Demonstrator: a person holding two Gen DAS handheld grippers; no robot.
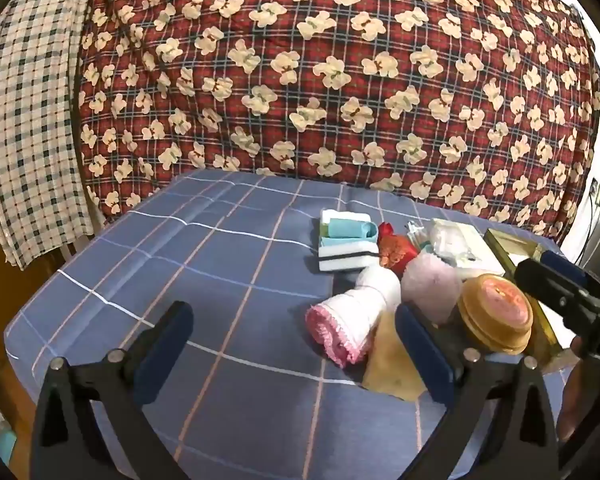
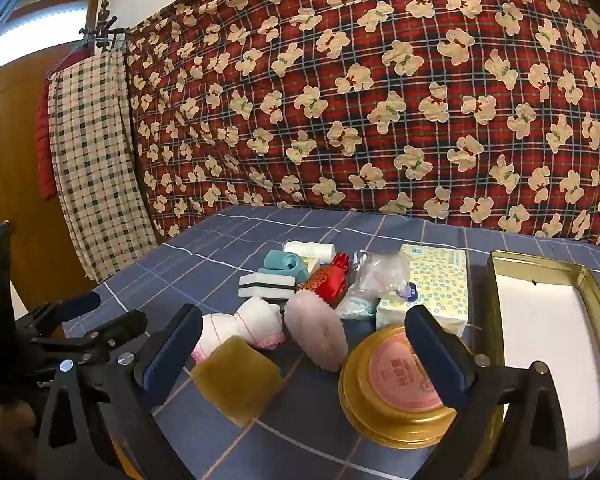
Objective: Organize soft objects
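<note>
Both grippers hang wide open and empty over the blue checked bedsheet [image 2: 260, 232]. Between the right gripper [image 2: 308, 350] fingers lie the yellow sponge [image 2: 236, 376] and the pink fuzzy pad [image 2: 320, 332], just ahead and below; the gold tin box [image 2: 496, 280] opens to its right. From the left gripper [image 1: 296, 340] the rolled white sock [image 1: 356, 316] points away rightward, its far end possibly tucked under neighbours. The right gripper seems nearer the pile.

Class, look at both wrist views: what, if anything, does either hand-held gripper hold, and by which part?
Nothing is held. The left hand-held gripper and the right hand-held gripper both stand open above the table.
</note>
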